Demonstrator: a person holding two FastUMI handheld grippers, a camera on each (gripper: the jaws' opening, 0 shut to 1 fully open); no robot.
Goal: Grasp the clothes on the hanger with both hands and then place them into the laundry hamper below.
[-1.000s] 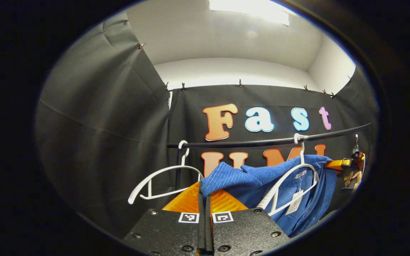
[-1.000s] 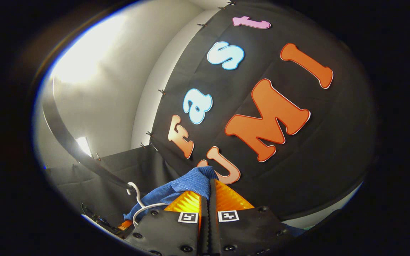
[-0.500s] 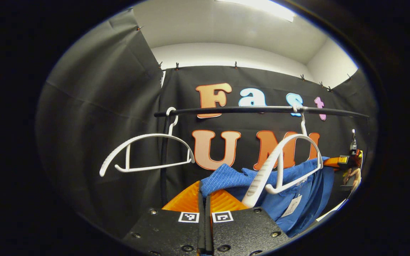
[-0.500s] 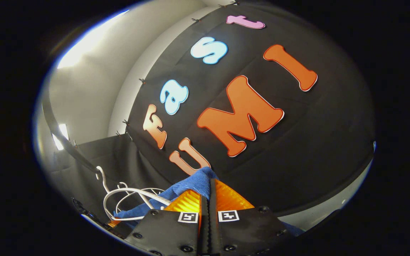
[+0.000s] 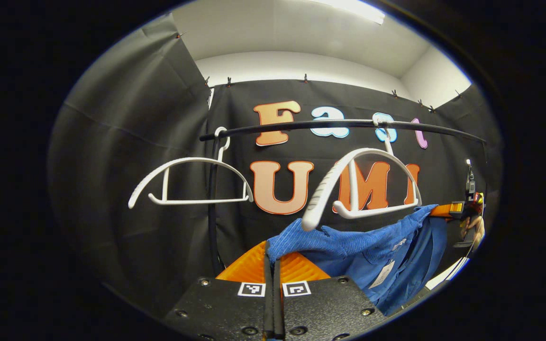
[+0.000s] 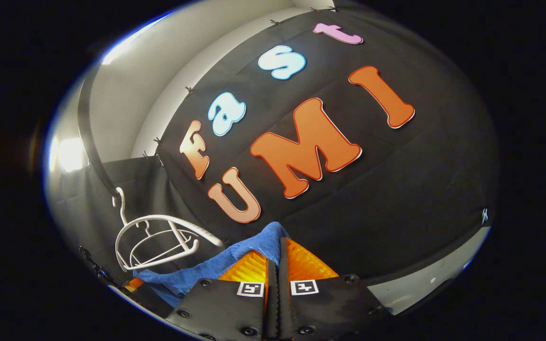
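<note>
Grippers left (image 5: pixel 273 253) and right (image 6: pixel 275 248) clamp the blue garment (image 5: pixel 349 246) taut, just beneath its bare white hanger (image 5: pixel 363 184); hamper next

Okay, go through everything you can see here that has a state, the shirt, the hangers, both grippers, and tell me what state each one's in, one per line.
Blue shirt: off the hanger, stretched between both grippers below it.
Right hanger: bare, hooked on the rail.
Left hanger: bare, hooked on the rail.
Left hand-held gripper: shut on the shirt.
Right hand-held gripper: shut on the shirt.
</note>
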